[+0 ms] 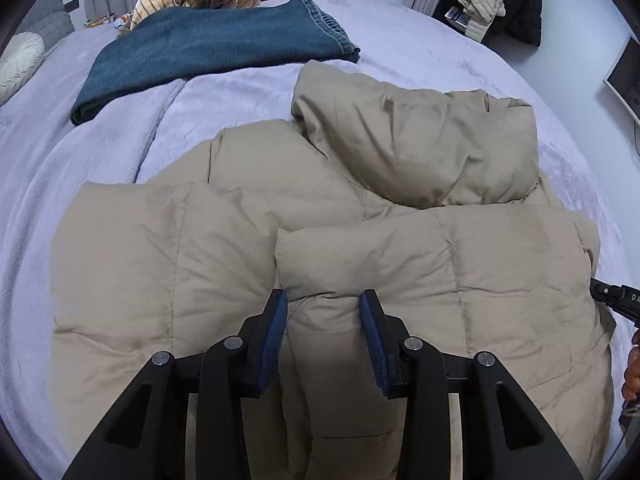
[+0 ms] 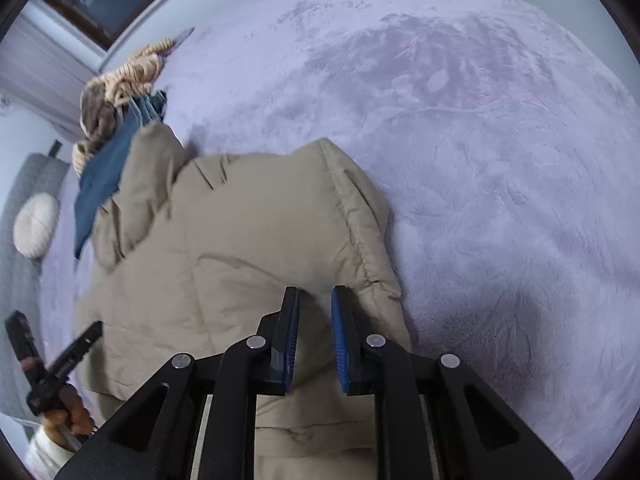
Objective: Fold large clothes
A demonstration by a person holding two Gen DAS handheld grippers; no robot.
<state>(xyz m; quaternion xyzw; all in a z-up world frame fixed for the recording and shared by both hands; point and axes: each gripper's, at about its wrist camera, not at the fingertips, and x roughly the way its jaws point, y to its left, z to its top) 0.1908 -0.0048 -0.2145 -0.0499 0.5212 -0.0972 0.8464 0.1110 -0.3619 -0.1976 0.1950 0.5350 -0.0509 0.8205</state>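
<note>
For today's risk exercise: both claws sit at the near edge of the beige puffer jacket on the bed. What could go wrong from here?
1. The puffer jacket is thick and slippery; the left claw may only pinch a top layer.
2. The right claw sits near the side hem, so a lift could be uneven.
3. The loose hood may bunch up.

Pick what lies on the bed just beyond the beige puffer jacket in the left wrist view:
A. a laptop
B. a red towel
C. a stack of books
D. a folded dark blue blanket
D: a folded dark blue blanket lies past the beige puffer jacket on the lilac bed cover.
</note>
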